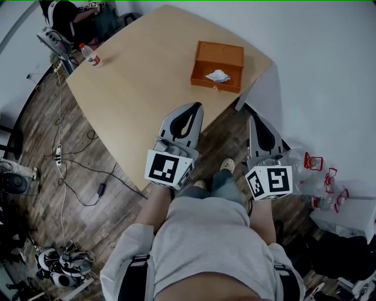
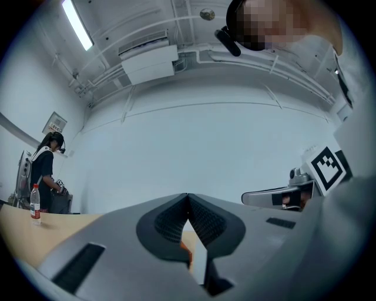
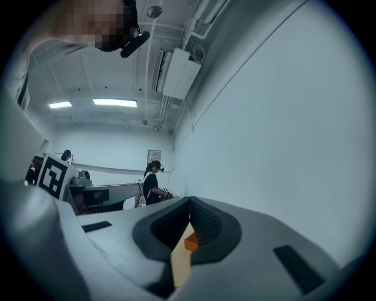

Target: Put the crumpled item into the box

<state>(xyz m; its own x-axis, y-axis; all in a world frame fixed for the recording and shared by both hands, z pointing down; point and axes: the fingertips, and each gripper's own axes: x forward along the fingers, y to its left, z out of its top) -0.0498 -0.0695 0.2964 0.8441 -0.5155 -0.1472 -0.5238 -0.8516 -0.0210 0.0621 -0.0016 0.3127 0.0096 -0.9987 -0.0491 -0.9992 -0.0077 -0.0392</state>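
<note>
An orange box sits near the far right corner of the wooden table. A crumpled white item lies inside it. Both grippers hang at the table's near edge, well short of the box. My left gripper is shut with nothing between its jaws, and its tips meet in the left gripper view. My right gripper is shut and empty too. A sliver of the orange box shows below its closed tips.
A water bottle stands at the table's far left corner, where a person stands. Cables and a power strip lie on the wood floor at left. Clear plastic items with red parts lie at right by the white wall.
</note>
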